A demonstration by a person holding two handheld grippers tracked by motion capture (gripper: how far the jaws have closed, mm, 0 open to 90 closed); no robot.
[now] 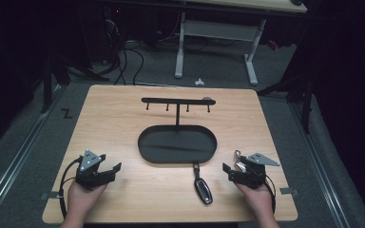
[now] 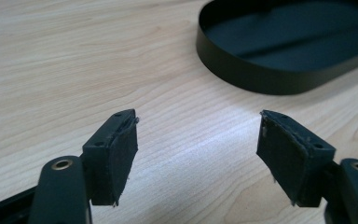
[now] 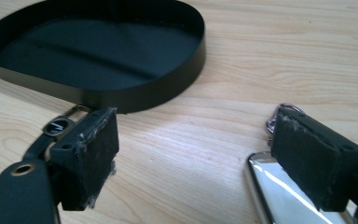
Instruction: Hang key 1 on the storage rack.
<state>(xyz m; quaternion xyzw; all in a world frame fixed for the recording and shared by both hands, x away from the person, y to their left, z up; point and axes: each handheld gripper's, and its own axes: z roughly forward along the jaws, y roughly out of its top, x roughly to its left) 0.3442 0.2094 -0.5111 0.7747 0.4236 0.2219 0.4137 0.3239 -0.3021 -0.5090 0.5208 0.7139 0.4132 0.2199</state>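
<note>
A black oval tray [image 1: 177, 145] lies mid-table, with a post rising from its far edge to a black bar of hooks [image 1: 177, 100]. In front of it lies a black car key fob [image 1: 203, 188] with a strap and buckle [image 3: 58, 126]. A shiny silver keychain piece [image 3: 279, 198] with a ring [image 1: 237, 153] rests on the wood under my right gripper's outer jaw. My right gripper [image 1: 232, 167] [image 3: 193, 126] is open, just right of the fob, with nothing between its jaws. My left gripper [image 1: 110, 164] [image 2: 198, 126] stands open over bare wood, left of the tray [image 2: 279, 70].
The wooden table [image 1: 109, 123] ends close behind both hands at the near edge. Beyond the far edge, the white legs of another desk [image 1: 180, 45] and some cables stand on a grey floor. Dark surroundings flank both sides.
</note>
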